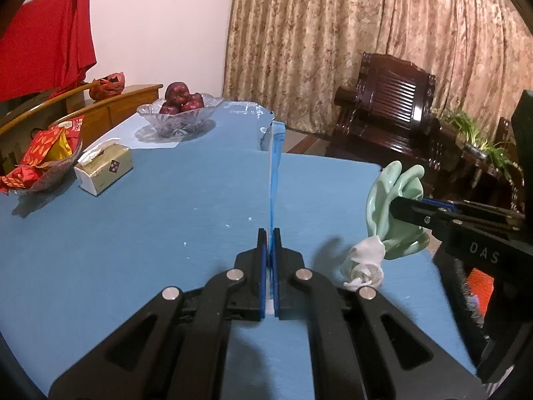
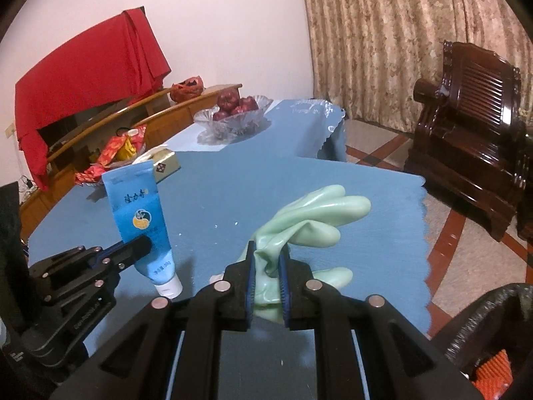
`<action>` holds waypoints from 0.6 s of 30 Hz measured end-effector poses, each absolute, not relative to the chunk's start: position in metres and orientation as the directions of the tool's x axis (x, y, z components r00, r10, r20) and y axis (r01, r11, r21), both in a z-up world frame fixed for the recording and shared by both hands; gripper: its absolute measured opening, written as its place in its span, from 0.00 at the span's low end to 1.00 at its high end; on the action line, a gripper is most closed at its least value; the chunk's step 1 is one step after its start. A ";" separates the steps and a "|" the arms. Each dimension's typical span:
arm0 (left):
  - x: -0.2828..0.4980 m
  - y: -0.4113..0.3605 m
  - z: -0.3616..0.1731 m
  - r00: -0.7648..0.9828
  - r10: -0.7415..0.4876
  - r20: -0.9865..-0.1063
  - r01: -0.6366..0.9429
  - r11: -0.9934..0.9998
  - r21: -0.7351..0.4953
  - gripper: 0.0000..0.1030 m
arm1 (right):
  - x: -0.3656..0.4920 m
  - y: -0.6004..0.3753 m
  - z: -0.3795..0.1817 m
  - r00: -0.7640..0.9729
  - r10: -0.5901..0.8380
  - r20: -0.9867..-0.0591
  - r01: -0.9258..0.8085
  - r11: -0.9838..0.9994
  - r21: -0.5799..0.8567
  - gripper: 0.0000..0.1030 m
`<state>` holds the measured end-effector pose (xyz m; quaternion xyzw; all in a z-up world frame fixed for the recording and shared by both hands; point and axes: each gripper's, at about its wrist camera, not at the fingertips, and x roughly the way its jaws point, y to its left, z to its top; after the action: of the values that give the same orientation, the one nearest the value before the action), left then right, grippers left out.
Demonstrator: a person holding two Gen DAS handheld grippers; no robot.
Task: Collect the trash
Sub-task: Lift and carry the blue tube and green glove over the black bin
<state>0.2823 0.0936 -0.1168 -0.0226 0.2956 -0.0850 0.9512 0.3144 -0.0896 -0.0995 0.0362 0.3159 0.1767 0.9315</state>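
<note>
My left gripper (image 1: 269,233) is shut on a flat blue tube, seen edge-on as a thin blue blade (image 1: 275,166) rising from between the pads. In the right wrist view the same blue tube (image 2: 140,220) shows its printed face and white cap, held above the blue tablecloth (image 2: 233,193) by the left gripper (image 2: 143,243). My right gripper (image 2: 268,250) is shut on a crumpled pale green rubber glove (image 2: 319,213), whose fingers stick up past the pads. In the left wrist view that glove (image 1: 396,200) hangs from the right gripper (image 1: 394,208), white lining at its cuff.
On the table stand a glass bowl of dark red fruit (image 1: 180,106), a tissue box (image 1: 103,170) and a dish of red snack packets (image 1: 40,160). A dark wooden armchair (image 2: 466,133) is beyond the table's right edge. A dark-rimmed bin (image 2: 483,330) sits at lower right.
</note>
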 end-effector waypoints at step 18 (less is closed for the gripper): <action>0.221 0.030 -0.077 0.811 -0.288 -0.509 0.250 0.958 -0.144 0.02 | 0.228 -0.169 -0.061 0.809 0.281 -0.516 -0.223 0.959 0.173 0.12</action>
<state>0.2213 0.0300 -0.0766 -0.0352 0.2729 -0.1415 0.9509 0.2284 -0.1688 -0.0610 0.0521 0.2788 0.1328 0.9497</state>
